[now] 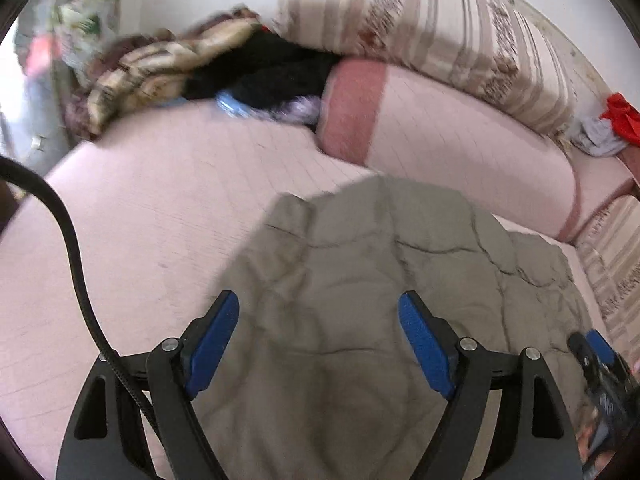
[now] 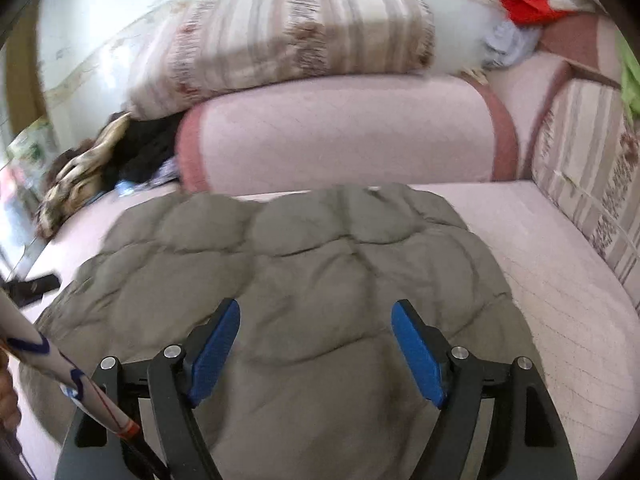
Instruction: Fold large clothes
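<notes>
A grey quilted padded jacket [image 1: 360,280] lies spread on the pink bed sheet [image 1: 140,220]. My left gripper [image 1: 318,316] is open and empty, hovering over the jacket's near left part. The right gripper shows at the left wrist view's lower right edge [image 1: 596,356]. In the right wrist view the same jacket [image 2: 300,260] fills the middle, puffy and flat on the sheet [image 2: 560,300]. My right gripper [image 2: 316,320] is open and empty above the jacket's near part. The left gripper's black tip [image 2: 32,288] shows at the left edge.
A pink folded quilt [image 1: 460,140] and a striped quilt [image 1: 420,24] are stacked behind the jacket. A heap of dark and patterned clothes [image 1: 200,68] lies at the back left. Red and grey garments [image 1: 612,128] sit at the far right. A striped cushion [image 2: 592,184] borders the right.
</notes>
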A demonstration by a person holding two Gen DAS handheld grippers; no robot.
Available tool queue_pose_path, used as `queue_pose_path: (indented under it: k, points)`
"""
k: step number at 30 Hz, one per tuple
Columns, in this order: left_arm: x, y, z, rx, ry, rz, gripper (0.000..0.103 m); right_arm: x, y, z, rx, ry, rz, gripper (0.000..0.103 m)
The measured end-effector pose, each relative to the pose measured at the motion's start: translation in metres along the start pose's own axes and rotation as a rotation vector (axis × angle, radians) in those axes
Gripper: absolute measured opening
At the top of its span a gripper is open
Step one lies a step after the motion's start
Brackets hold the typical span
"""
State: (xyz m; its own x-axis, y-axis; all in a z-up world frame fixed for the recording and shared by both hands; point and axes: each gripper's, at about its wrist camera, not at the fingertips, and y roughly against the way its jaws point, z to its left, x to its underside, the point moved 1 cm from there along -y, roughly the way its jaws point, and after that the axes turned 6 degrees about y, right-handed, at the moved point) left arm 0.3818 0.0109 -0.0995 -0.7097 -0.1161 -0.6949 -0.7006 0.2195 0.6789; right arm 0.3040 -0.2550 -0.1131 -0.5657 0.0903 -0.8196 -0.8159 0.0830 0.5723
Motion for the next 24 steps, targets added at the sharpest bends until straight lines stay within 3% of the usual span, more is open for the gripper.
queue_pose_path:
  k: [3,7,11,13,18,24]
  points:
    - [0.001,0.018,0.01,-0.068,0.0,-0.071,0.082,0.013,-0.01,0.025,-0.006,0.064,0.037,0.082]
    - [0.006,0.057,0.019,-0.16,-0.012,-0.211,0.082,0.026,-0.025,0.03,0.039,0.059,0.05,0.088]
    - [0.009,0.095,0.023,-0.226,-0.029,-0.354,0.083,0.025,0.001,0.035,0.042,0.041,0.026,0.088]
    - [0.012,0.112,0.025,-0.249,-0.022,-0.41,0.09,0.031,0.018,0.044,0.044,0.059,0.001,0.088]
    - [0.024,0.144,0.029,-0.23,-0.014,-0.451,0.094,0.052,0.048,0.067,0.018,0.068,0.017,0.088]
    - [0.052,0.167,0.036,-0.206,-0.006,-0.404,0.096,0.081,0.077,0.076,0.021,0.093,0.056,0.088]
